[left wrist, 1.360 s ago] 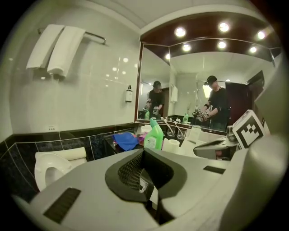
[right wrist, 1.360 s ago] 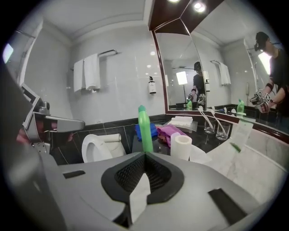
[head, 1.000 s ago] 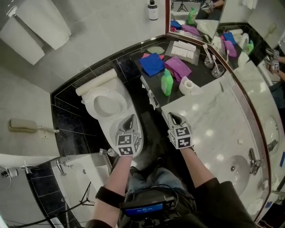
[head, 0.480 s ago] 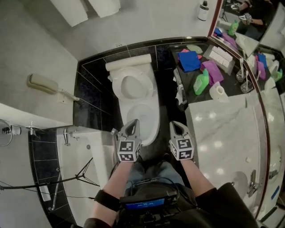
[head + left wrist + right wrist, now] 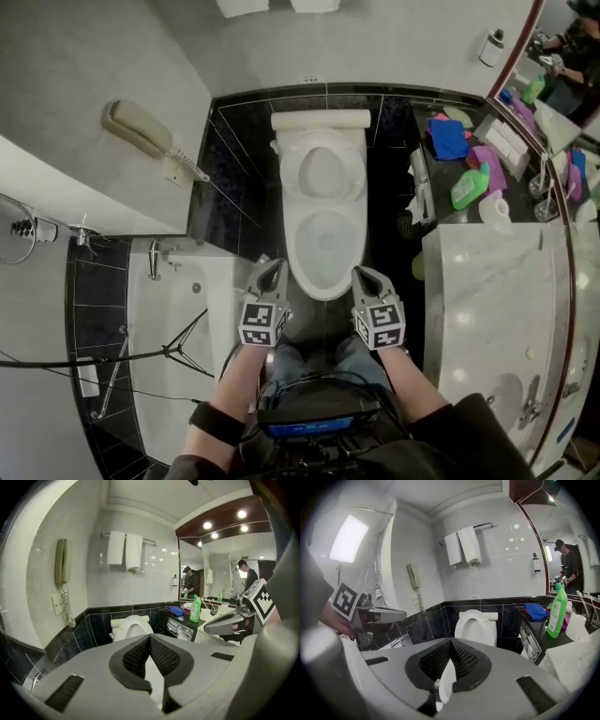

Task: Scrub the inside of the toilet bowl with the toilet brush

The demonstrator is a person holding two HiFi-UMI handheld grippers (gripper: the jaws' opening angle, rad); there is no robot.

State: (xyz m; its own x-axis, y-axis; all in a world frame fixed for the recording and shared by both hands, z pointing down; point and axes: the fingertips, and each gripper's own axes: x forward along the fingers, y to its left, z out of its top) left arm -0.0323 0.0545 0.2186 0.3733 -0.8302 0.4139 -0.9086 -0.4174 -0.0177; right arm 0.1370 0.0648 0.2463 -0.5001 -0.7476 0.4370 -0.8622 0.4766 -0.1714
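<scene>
Claws first: grey two-jaw left gripper [image 5: 272, 268] and right gripper [image 5: 364, 274], two in all, each pinched together on nothing, poised side by side just in front of the white ceramic toilet [image 5: 323, 246] — empty, likely because no tool taken up yet. One toilet, lid tipped up against its tank, leaving the bowl open for scrubbing; no toilet brush made out anywhere around it. Right of the toilet, one green plastic bottle [image 5: 469, 187]; above the toilet, two white hanging towels [image 5: 125, 550].
</scene>
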